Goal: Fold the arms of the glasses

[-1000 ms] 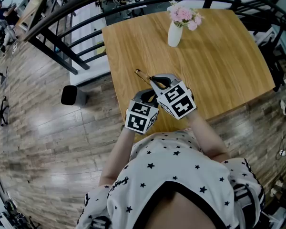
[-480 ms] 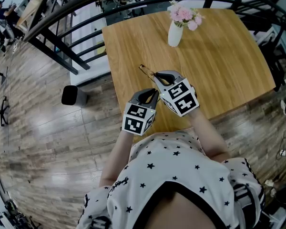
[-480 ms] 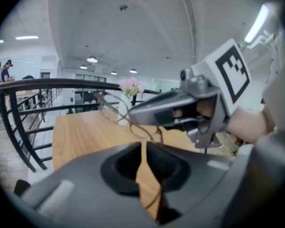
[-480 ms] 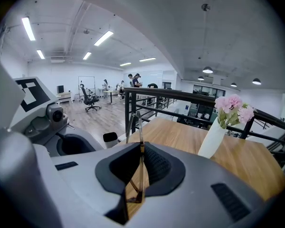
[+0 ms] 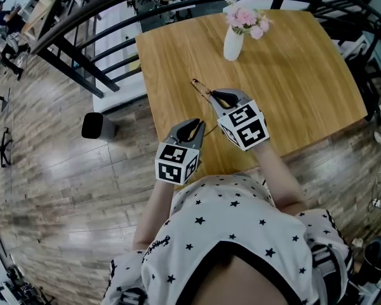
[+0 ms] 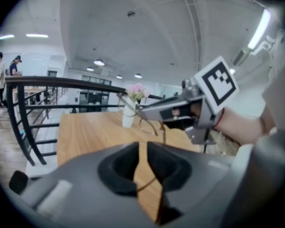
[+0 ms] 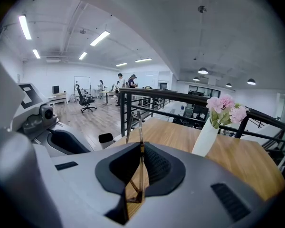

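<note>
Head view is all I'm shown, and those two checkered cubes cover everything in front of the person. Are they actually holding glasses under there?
Observer: Yes. The right gripper view shows the right gripper clamped on the glasses, with the brownish frame edge-on between its jaws.
Operator: And the tool in the other hand?
Observer: The left gripper view shows the left gripper with its jaws a narrow gap apart, having just eased open. One thin arm of the glasses crosses that gap.
</note>
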Available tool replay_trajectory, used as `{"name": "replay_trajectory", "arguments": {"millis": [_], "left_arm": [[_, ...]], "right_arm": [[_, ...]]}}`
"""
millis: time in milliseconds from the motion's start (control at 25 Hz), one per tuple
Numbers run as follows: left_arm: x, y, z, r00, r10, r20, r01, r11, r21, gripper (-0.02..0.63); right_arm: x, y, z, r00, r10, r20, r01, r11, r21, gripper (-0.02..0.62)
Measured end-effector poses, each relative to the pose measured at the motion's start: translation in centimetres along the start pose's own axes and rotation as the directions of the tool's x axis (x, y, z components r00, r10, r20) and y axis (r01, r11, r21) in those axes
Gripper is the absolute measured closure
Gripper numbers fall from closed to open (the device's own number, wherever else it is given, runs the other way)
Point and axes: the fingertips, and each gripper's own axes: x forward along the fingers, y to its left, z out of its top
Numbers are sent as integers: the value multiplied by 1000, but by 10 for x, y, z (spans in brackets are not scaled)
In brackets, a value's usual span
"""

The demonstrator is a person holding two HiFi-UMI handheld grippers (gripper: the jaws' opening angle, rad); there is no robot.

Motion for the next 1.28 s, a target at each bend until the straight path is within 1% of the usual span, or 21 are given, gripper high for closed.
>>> {"name": "replay_trajectory", "arguments": {"millis": [280,720,1280], "left_arm": [[-11,6,-3,999,20,33,-20,999,-29,504],[-15,3,-17,1000,23,8,-23,999,-33,439],[-14,11,-25,998,66,-15,-66,998,-8,440]], "right_arm": [[-2,-10,0,1000,-25,-2,25,1000,6,574],[-8,-30,9,998,-61,11,61,998,18,574],[-13,-29,28,997,-62,50,62,998,19,574]]}}
